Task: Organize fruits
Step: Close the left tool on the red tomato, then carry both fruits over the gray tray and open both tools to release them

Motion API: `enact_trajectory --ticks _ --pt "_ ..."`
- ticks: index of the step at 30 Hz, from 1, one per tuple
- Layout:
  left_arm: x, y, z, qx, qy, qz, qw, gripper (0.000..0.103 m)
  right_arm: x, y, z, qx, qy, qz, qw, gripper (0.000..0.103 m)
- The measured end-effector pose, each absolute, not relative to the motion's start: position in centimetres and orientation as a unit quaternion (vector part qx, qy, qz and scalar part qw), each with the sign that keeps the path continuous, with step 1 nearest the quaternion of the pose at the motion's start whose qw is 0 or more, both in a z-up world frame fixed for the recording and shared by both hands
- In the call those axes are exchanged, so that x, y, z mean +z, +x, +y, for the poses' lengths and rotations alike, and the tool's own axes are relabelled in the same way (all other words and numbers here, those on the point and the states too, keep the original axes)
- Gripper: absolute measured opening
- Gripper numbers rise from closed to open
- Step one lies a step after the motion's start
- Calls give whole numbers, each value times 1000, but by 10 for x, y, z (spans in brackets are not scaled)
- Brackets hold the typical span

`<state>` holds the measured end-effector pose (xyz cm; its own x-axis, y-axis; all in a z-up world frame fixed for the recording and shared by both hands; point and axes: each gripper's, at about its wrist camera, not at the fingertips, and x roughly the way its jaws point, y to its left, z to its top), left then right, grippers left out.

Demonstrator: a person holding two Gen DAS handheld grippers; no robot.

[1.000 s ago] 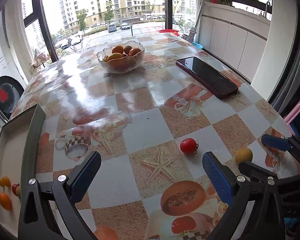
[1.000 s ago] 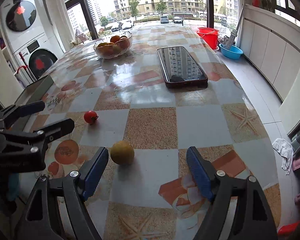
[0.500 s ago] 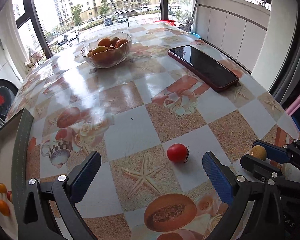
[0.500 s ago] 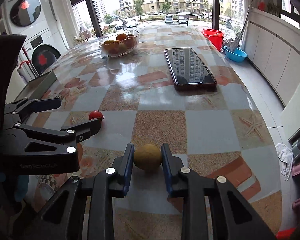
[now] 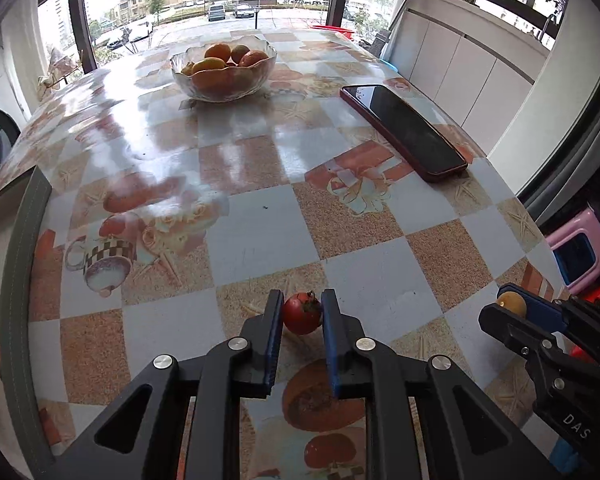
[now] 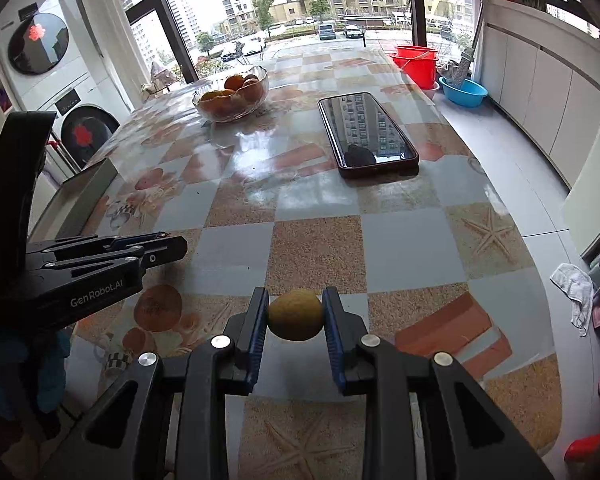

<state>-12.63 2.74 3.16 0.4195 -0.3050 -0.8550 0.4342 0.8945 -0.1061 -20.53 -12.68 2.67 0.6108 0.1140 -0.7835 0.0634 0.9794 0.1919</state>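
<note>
My left gripper [image 5: 300, 314] is shut on a small red tomato [image 5: 302, 313] at the near part of the patterned table [image 5: 260, 248]. My right gripper [image 6: 295, 314] is shut on a yellow round fruit [image 6: 296, 314], held just above the table; it also shows in the left wrist view [image 5: 511, 303]. A glass bowl [image 5: 223, 67] with several oranges stands at the far side of the table, and shows in the right wrist view too [image 6: 231, 94]. The left gripper appears at the left of the right wrist view [image 6: 156, 250].
A dark phone [image 5: 404, 130] lies on the right half of the table, also in the right wrist view [image 6: 366, 134]. A grey-rimmed tray [image 5: 18, 264] with small fruits sits off the left edge. Red buckets [image 6: 416, 62] and a blue basin [image 6: 463, 91] stand on the floor beyond.
Both grippers moved in and shut: the right one closed on the yellow fruit first, then the left one closed on the tomato. The right gripper has lifted slightly with its fruit.
</note>
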Motion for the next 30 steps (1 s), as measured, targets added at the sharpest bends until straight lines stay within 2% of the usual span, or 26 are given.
enact_trajectory --ticks 20,30 --pt "77 -136 174 -164 -12 443 881 21 55 -179 -37 79 76 453 885 30" --pt "84 -133 256 -87 -23 424 901 21 73 -147 49 158 43 453 877 30"
